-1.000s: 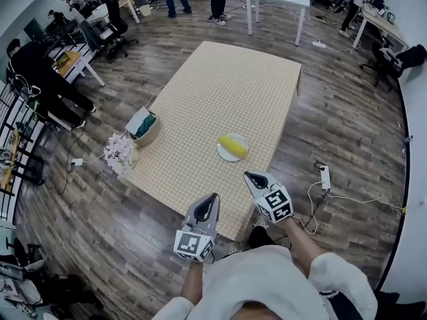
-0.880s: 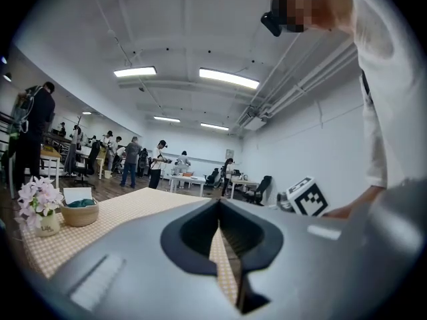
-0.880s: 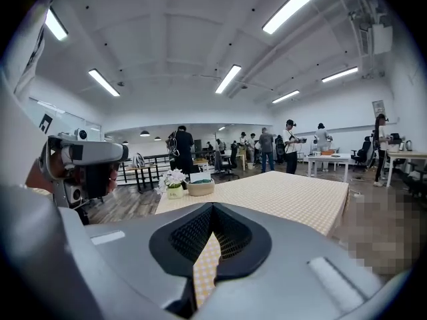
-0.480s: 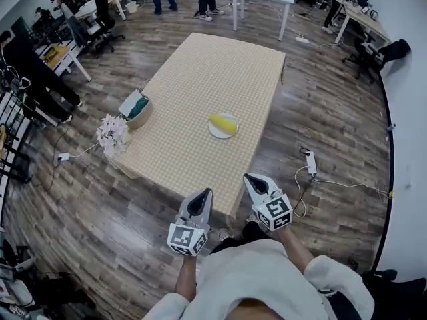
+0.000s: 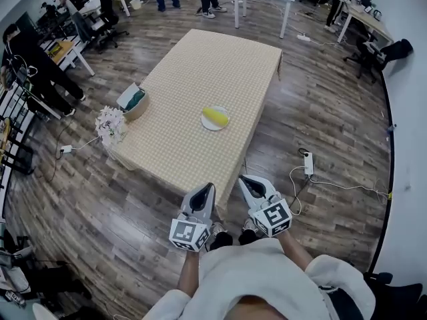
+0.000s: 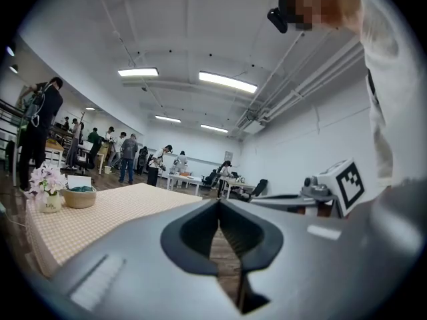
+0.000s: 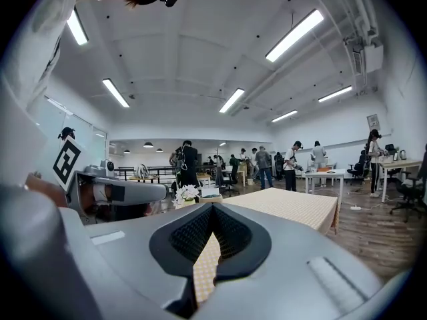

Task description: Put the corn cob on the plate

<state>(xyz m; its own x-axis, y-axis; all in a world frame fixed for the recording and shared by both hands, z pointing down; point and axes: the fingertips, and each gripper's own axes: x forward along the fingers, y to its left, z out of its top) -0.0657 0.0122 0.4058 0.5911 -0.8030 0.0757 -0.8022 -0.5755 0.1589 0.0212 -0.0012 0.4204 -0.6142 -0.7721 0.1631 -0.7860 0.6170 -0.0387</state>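
Near table point(image 5: 200, 65), left tool point(image 5: 210, 187), right tool point(image 5: 242, 178) closed, empty.

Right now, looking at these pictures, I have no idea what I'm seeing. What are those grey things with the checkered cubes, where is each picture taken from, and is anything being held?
There is no robot here. A person holds a two-jaw tool in each hand: the left gripper and the right gripper. The marker cubes are part of them.

The wide picture comes from a camera on the person's head, looking steeply down. The other two come from a camera riding on each gripper, looking along its jaws. Both pairs of jaws are together, and nothing is held.

On the table, a yellow corn cob lies on a white plate. A basket and a small bunch of flowers stand near the table's left edge.
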